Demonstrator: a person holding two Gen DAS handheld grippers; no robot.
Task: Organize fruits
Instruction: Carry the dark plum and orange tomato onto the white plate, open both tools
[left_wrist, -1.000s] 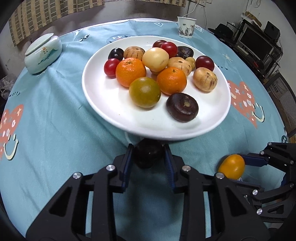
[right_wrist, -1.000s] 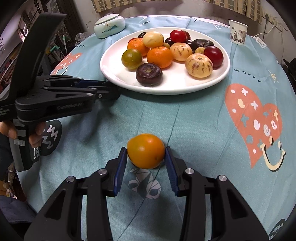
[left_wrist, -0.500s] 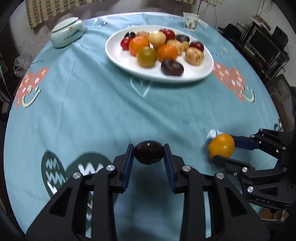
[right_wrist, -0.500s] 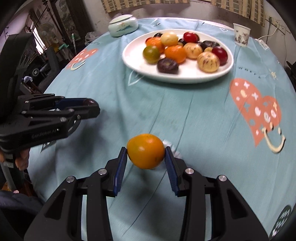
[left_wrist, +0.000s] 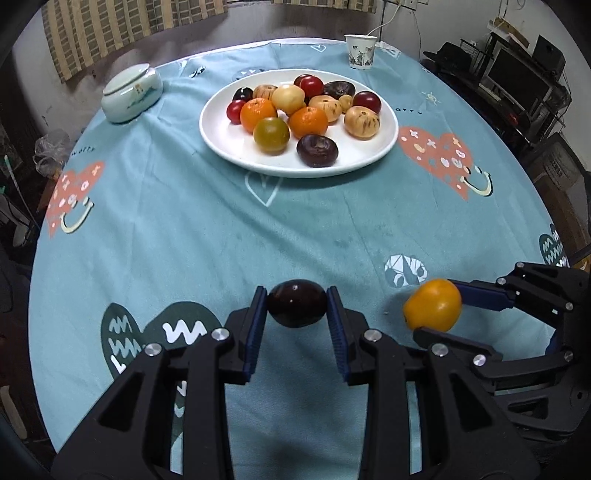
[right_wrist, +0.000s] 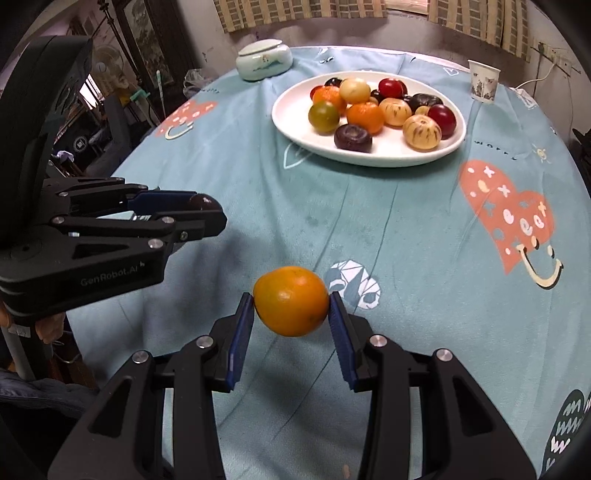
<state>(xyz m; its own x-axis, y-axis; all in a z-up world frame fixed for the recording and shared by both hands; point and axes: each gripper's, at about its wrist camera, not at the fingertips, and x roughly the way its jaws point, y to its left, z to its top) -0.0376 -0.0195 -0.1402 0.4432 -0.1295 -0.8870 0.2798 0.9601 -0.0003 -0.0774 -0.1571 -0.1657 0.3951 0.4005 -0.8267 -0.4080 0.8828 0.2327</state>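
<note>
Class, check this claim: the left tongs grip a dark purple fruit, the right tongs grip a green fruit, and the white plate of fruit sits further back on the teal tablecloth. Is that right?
One detail is wrong. The right tongs grip a round orange fruit, not a green one, as the right wrist view shows. The left tongs do grip the dark purple fruit, with the white plate further back on the teal tablecloth.

Both wrist views face the far plate (left_wrist: 384, 147) from the table's near edge

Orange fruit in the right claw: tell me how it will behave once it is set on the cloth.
The orange fruit looks round and smooth, so it would probably roll on the flat tablecloth. The right claw grips it only at two side points, so it may pivot or slip. It seems firm, showing no denting at the pads.
</note>
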